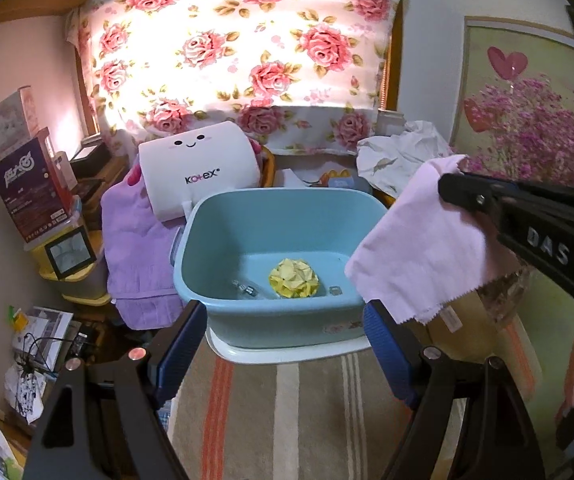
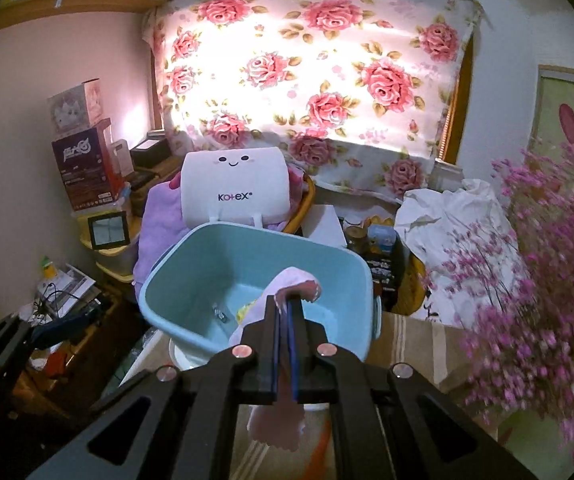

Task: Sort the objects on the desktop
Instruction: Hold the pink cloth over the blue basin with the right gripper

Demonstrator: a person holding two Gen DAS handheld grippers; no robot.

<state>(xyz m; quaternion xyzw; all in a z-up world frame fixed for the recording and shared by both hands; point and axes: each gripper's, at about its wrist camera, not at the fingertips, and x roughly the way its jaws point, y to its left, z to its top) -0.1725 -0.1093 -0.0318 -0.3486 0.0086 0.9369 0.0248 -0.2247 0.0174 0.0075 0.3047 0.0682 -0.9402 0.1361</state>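
Observation:
A light blue plastic tub [image 1: 247,216] [image 2: 175,272] stands at the far edge of the striped table. Inside it lie a yellow folded-paper ball [image 1: 294,280] and small clear and metal bits [image 1: 245,290]. My right gripper [image 1: 453,188] [image 2: 285,304] is shut on a pink cloth [image 1: 423,240] [image 2: 293,280], which hangs over the tub's right rim. My left gripper [image 1: 283,344] stands open just in front of the tub, with nothing between its blue pads [image 1: 183,344].
Behind the tub sit a white Kotex pillow [image 1: 201,168], a purple towel [image 1: 135,240] and a crumpled white cloth [image 1: 399,156]. Pink dried flowers [image 2: 547,280] crowd the right side. Boxes and a small frame [image 1: 69,254] stand at the left. The table [image 1: 287,412] wears a striped cover.

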